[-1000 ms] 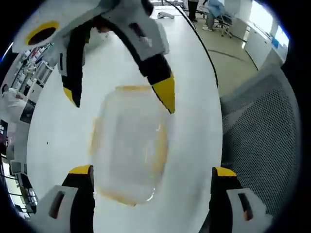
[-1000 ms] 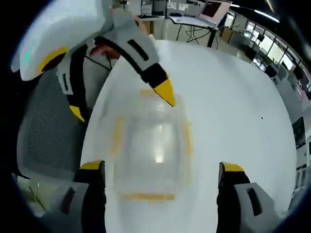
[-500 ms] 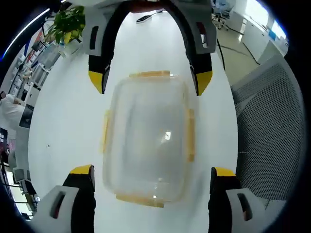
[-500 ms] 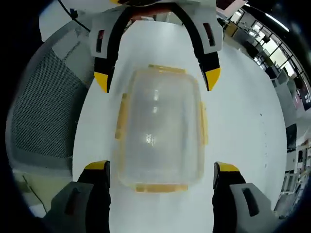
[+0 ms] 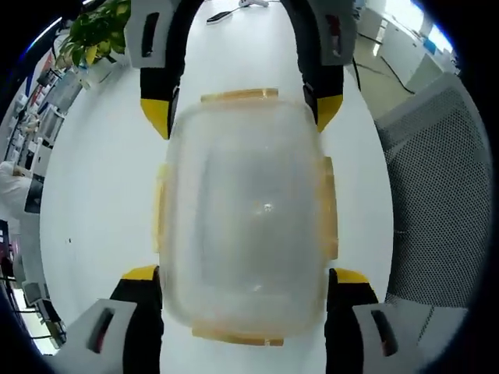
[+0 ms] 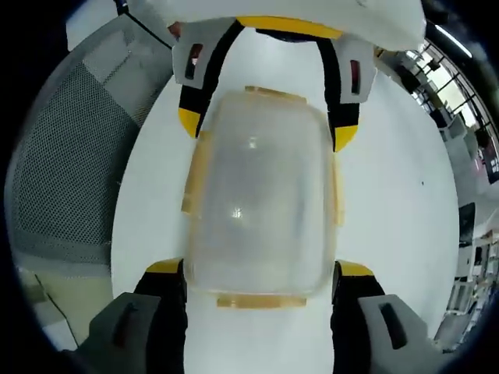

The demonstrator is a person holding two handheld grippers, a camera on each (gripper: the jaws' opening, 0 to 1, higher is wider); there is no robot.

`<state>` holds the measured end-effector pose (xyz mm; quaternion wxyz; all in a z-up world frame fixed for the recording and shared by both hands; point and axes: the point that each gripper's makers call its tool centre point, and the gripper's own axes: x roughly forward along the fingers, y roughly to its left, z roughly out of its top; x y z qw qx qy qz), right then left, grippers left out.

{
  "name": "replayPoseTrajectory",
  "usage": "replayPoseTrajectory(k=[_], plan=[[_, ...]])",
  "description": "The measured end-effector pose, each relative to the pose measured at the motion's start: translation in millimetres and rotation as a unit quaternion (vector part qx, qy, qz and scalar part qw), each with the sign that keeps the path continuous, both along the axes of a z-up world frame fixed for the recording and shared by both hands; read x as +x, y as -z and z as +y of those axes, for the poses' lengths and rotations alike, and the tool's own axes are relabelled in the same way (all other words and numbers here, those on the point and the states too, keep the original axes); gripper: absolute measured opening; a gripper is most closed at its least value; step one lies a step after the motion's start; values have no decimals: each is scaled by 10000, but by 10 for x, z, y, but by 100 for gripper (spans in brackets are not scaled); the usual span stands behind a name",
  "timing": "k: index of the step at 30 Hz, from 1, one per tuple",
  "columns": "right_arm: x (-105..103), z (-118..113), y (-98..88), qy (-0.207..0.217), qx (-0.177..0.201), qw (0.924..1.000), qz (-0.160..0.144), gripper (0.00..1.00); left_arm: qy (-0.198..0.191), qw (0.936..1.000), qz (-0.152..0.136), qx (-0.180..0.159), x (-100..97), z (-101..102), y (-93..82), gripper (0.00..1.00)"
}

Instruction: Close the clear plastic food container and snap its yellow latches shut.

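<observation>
A clear plastic container (image 5: 245, 218) with its lid resting on top lies on the white table (image 5: 93, 195). Yellow latches (image 5: 327, 218) flare outward along its edges. My left gripper (image 5: 244, 276) is open, one jaw on each side of the near end, close to the walls. My right gripper (image 5: 242, 113) straddles the far end the same way. In the right gripper view the container (image 6: 261, 195) sits between my right gripper (image 6: 260, 269) at the bottom and my left gripper (image 6: 266, 128) at the top, with a yellow latch (image 6: 261, 301) sticking out below.
A grey mesh chair (image 5: 437, 195) stands just past the table's edge, also visible as a chair back (image 6: 62, 171) in the right gripper view. A potted plant (image 5: 97, 35) stands at the far end of the table. Office desks lie beyond.
Both grippers have come down closer over the container, which looks larger now. Their jaws went from hovering apart and tilted to flanking its two ends squarely.
</observation>
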<state>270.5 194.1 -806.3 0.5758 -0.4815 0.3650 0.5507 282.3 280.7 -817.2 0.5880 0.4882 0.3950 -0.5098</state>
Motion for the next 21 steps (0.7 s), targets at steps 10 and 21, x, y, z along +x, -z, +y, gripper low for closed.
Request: replayPoseTrajectory(k=[10,21], plan=[[3,1,5,-21,87,10000,7,72,-42,9999,-31,125,-6,19,4,81],[-5,138,16,-289,-13,9996,-10,72,-340,9994,-2,118,-68,178,6,81]])
